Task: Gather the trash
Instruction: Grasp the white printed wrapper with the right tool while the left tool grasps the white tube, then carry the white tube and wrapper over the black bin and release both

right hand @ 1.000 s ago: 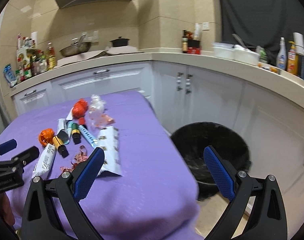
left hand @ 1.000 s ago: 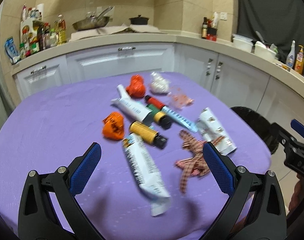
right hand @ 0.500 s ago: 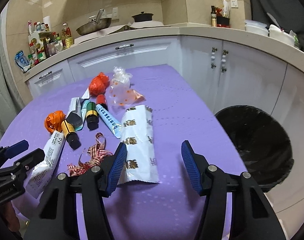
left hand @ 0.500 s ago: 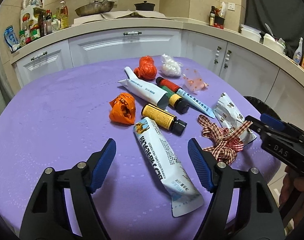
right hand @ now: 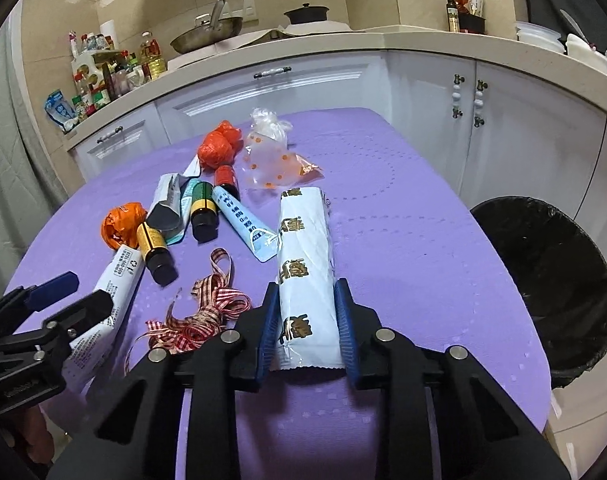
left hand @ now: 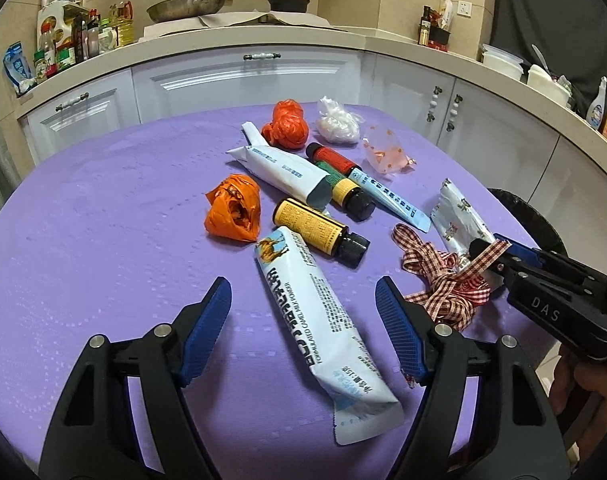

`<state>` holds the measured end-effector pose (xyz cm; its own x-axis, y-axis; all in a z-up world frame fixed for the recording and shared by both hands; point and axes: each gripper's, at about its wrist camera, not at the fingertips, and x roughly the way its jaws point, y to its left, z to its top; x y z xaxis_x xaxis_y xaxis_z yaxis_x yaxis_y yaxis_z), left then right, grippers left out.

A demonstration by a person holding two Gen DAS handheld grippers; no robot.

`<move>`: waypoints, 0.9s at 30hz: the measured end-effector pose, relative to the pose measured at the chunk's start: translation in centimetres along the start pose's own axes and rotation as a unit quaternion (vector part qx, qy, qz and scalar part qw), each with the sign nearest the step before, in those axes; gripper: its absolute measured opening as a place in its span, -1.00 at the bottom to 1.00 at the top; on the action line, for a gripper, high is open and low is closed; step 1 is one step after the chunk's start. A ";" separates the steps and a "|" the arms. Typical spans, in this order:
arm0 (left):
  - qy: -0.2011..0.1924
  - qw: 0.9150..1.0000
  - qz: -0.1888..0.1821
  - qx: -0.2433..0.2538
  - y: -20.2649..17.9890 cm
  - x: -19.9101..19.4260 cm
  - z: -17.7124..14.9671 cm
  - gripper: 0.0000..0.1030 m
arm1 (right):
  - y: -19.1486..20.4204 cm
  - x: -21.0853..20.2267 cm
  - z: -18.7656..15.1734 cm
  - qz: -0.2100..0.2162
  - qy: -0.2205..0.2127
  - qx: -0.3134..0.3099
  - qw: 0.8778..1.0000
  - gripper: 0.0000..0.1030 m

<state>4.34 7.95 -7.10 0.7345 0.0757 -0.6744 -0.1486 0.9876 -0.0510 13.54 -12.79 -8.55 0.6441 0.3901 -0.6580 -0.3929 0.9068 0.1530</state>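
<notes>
Trash lies on a purple table (left hand: pixel 83 240). My right gripper (right hand: pixel 306 312) is shut on the near end of a white wrapper with brown print (right hand: pixel 305 248), which still lies on the table; it also shows in the left wrist view (left hand: pixel 457 216). My left gripper (left hand: pixel 303 316) is open around a large white tube (left hand: pixel 315 308), fingers apart from it. A checked ribbon (left hand: pixel 439 280) lies between the two grippers. A black lined bin (right hand: pixel 555 280) stands off the table's right edge.
Further back lie two orange bags (left hand: pixel 233 214), a white tube (left hand: pixel 279 172), small bottles (left hand: pixel 315 232), a thin blue tube (left hand: pixel 391 198), a clear dotted bag (left hand: pixel 383 150) and a white bag (left hand: pixel 337 122). White cabinets (left hand: pixel 243 80) and a cluttered counter ring the table.
My right gripper moved forward and closed on the white wrapper's near end. My left gripper narrowed and came lower toward the large white tube.
</notes>
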 end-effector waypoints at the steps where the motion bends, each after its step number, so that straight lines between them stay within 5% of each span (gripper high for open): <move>1: 0.001 1.000 0.000 0.000 -0.1 0.1 0.0 0.41 | -0.2 -0.2 0.0 -0.001 -0.001 0.002 1.000 -0.48; 6: 0.000 1.000 0.001 -0.003 -0.4 0.4 -0.2 0.40 | -1.1 -1.1 -0.1 -0.013 -0.012 0.008 1.000 -0.51; 13: 0.011 1.000 -0.006 -0.010 -0.5 1.0 -1.0 -0.21 | -2.1 -1.6 -0.5 -0.015 -0.015 0.021 1.000 -0.52; 17: 0.005 1.000 -0.014 -0.007 -0.6 0.8 -1.2 -0.38 | -2.2 -1.9 -0.6 -0.014 -0.018 0.023 0.999 -0.52; 27: -0.028 0.999 -0.021 -0.009 0.0 -1.6 -0.5 -0.51 | -2.6 -3.0 -0.6 -0.019 -0.034 0.026 0.999 -0.55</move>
<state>2.85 7.78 -6.41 0.7768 0.0417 -0.6283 -0.1281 0.9874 -0.0930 12.24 -16.39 -7.39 0.7022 0.3627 -0.6127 -0.3329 0.9279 0.1678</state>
